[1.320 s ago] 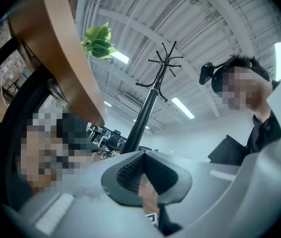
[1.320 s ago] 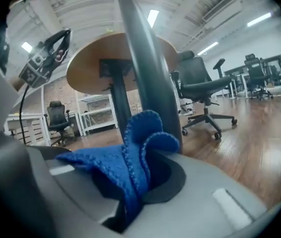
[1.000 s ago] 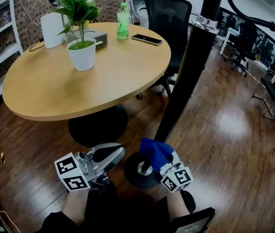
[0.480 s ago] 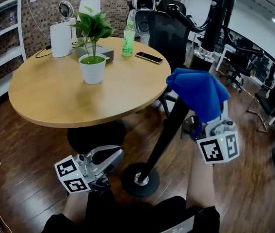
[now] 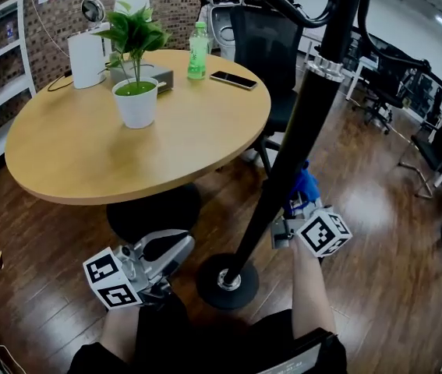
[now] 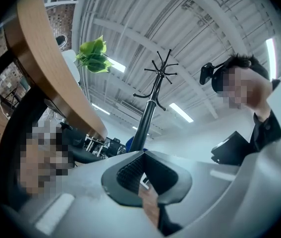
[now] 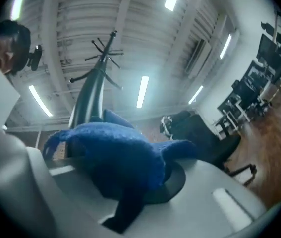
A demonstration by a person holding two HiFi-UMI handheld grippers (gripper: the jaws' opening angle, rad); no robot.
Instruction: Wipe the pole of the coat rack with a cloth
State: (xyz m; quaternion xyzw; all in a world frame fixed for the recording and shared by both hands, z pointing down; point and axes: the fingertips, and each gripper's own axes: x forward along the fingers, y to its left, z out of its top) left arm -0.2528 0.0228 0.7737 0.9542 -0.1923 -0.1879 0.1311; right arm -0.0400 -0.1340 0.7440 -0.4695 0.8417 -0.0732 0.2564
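Observation:
The black coat-rack pole (image 5: 287, 158) rises at a slant from its round base (image 5: 224, 283) on the floor. My right gripper (image 5: 298, 202) is shut on a blue cloth (image 5: 306, 184), which lies against the right side of the pole's lower half. In the right gripper view the cloth (image 7: 120, 157) covers the jaws, with the pole (image 7: 88, 100) just behind it. My left gripper (image 5: 166, 249) rests low at the left of the base, shut on nothing. In the left gripper view its pads (image 6: 130, 170) meet, and the pole (image 6: 147, 118) stands beyond.
A round wooden table (image 5: 72, 154) stands to the left of the pole and carries a potted plant (image 5: 135, 92), a green bottle (image 5: 198, 51) and a phone (image 5: 232, 79). A black office chair (image 5: 271, 45) is behind the pole. More chairs (image 5: 439, 142) stand at the right.
My right gripper carried the cloth from the pole's foot up high beside the pole, then back down to its lower half. The left gripper stayed put.

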